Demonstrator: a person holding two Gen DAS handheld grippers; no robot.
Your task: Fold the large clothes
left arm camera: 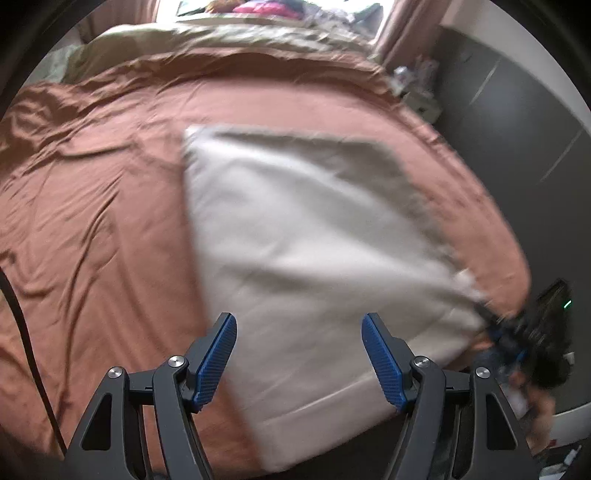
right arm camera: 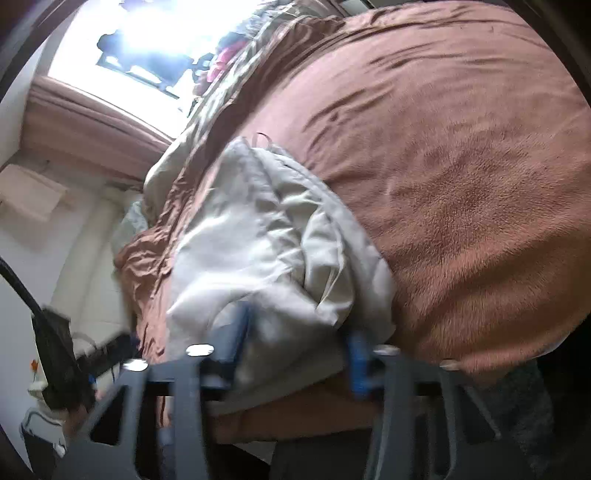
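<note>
1. Surface: a bed covered by a rust-brown blanket [left arm camera: 110,206], creased across its left half and smoother toward the near edge. In the right wrist view its nap looks fleecy.
2. At the head of the bed lies a pale olive quilt [left arm camera: 207,40], bunched along the far edge of the brown cover.
3. Beyond the quilt a heap of mixed clothes [left arm camera: 258,7], pink among them, sits under a bright window [right arm camera: 122,33].
4. Pinkish-brown curtains [left arm camera: 399,33] hang at the window's side.
5. Along the bed's right side runs a dark grey floor [left arm camera: 517,122], with small clutter near the bed's far corner, too blurred to identify.
6. Task item: a large off-white garment [left arm camera: 303,236] lies flat on the blanket, right of centre, reaching to the near edge of the bed.
7. Left gripper [left arm camera: 299,332]: jaws stand wide apart above the garment's near edge, blue pads clear of the cloth, nothing held.
8. Right gripper [right arm camera: 295,332]: its picture is motion-blurred. Bunched garment cloth lies between the two blue pads; whether they press on it I cannot tell. From the left wrist view this gripper sits at the garment's right corner, where the cloth draws to a point.
9. A black cable [left arm camera: 26,332] crosses the blanket at far left.
</note>
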